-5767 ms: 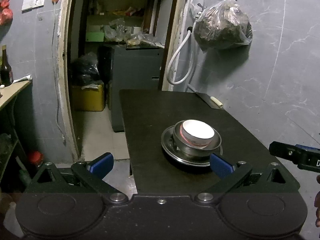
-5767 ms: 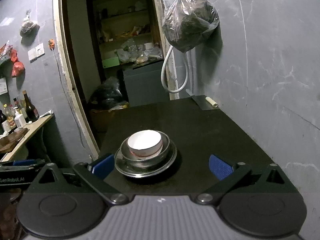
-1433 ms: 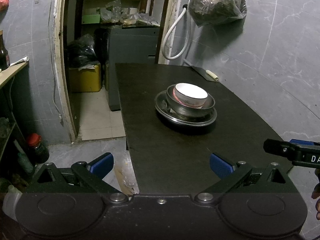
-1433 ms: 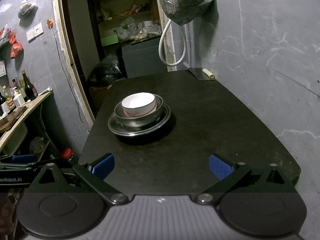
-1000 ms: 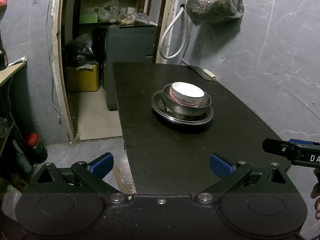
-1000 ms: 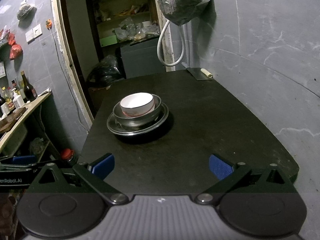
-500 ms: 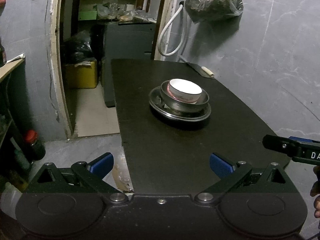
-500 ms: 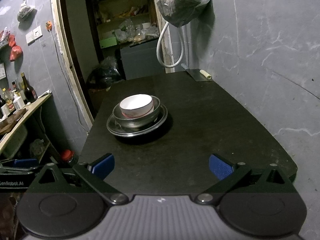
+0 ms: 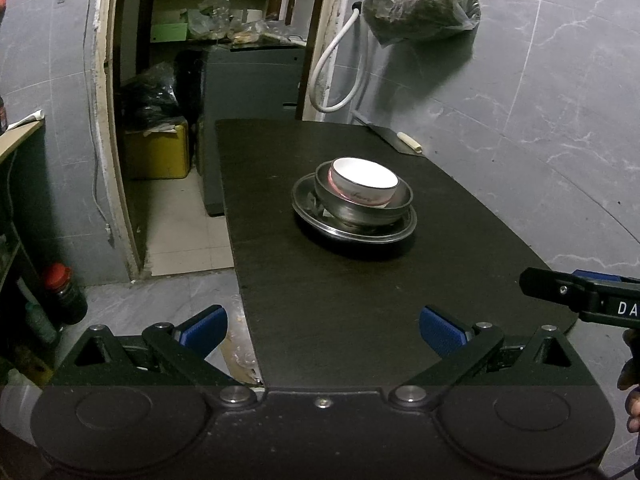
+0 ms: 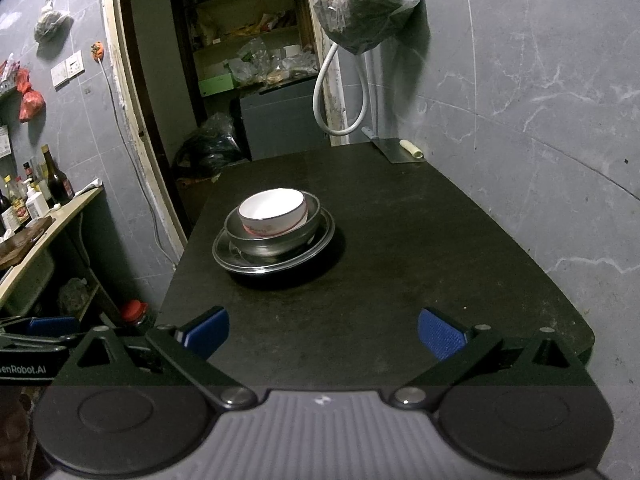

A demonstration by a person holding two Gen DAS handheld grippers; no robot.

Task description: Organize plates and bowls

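On the dark bench [image 9: 360,300] a stack of dishes sits toward the middle, nearer the doorway edge than the wall: a white bowl [image 9: 364,182] with a pinkish band nests inside a steel bowl [image 9: 362,208], which rests on a steel plate [image 9: 354,228]. The white bowl leans a little within the steel one. In the right wrist view the same white bowl [image 10: 274,212], steel bowl [image 10: 272,240] and plate [image 10: 274,260] show from the other side.

The left tongs [image 9: 323,328] hang over the bench's near edge, blue pads wide apart and holding nothing, well short of the stack. The right tongs [image 10: 323,330] are likewise spread and empty at the near end of the bench; their black body also shows at the right edge of the left wrist view [image 9: 580,300].

At the far corner by the wall lies a cleaver [image 10: 394,150] with a pale handle. Above it a plastic bag [image 10: 366,4] of dark stuff hangs on the grey wall beside a looped white hose [image 10: 340,92]. Bottles [image 10: 36,192] stand on a side shelf to the left, and a red-capped jar [image 9: 64,294] sits on the floor.
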